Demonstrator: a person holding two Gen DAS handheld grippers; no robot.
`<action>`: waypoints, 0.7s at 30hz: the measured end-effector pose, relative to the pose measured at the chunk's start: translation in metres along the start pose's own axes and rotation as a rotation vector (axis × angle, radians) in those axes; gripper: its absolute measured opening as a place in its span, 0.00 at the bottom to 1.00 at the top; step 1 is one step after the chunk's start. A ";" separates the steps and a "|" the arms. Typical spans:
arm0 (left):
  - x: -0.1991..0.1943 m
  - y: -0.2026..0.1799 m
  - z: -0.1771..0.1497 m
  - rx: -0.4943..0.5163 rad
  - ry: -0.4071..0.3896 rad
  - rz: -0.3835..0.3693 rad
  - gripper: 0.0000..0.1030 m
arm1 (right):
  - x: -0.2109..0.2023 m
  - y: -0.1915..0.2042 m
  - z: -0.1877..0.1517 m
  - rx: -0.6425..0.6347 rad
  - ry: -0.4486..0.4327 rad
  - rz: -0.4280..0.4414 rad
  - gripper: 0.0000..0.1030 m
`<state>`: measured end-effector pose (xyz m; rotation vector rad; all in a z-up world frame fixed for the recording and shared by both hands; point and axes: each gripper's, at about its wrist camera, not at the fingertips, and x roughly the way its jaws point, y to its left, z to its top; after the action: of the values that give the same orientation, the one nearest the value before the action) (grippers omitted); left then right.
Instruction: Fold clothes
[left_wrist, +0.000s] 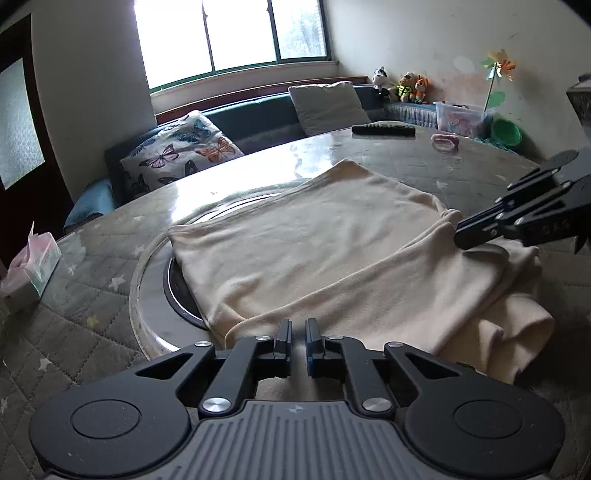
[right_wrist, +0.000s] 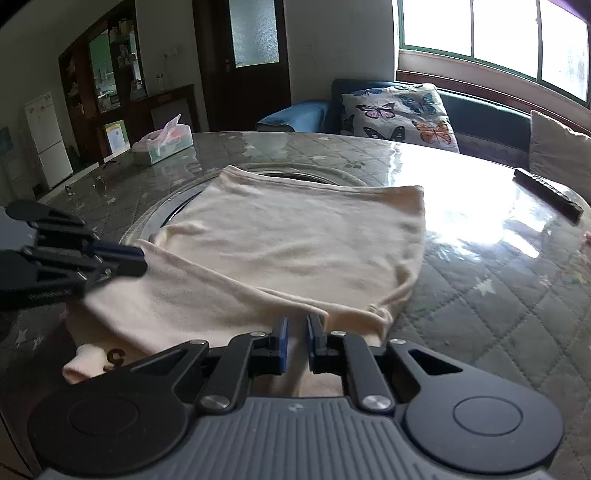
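Note:
A cream garment (left_wrist: 325, 254) lies folded on the round table, one layer turned over the rest; it also shows in the right wrist view (right_wrist: 295, 251). My left gripper (left_wrist: 298, 326) sits at the garment's near folded edge, jaws a narrow gap apart with nothing seen between them. My right gripper (right_wrist: 296, 326) sits at the opposite edge, jaws likewise slightly apart over the cloth. Each gripper appears in the other's view, the right gripper (left_wrist: 461, 236) and the left gripper (right_wrist: 140, 260), tips resting at the fold's ends.
The round table (left_wrist: 443, 162) has a quilted cover under glass and a central turntable (right_wrist: 295, 173). A tissue box (left_wrist: 31, 269) stands on it, with a remote control (left_wrist: 384, 130) and a pink item (left_wrist: 445, 141) at the far side. Sofa with cushions behind.

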<state>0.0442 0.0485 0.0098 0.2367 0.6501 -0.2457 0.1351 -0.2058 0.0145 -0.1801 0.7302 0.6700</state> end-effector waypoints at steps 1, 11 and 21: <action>-0.002 0.000 0.000 0.002 -0.002 0.003 0.09 | -0.004 0.001 -0.001 -0.003 -0.004 0.002 0.10; -0.028 -0.015 -0.012 0.111 -0.020 0.029 0.16 | -0.025 0.010 -0.024 -0.031 0.011 0.043 0.10; -0.067 -0.052 -0.038 0.331 -0.024 -0.003 0.44 | -0.034 0.006 -0.028 -0.016 -0.017 0.029 0.11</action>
<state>-0.0442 0.0210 0.0148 0.5497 0.5842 -0.3587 0.0971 -0.2282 0.0167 -0.1786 0.7121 0.7044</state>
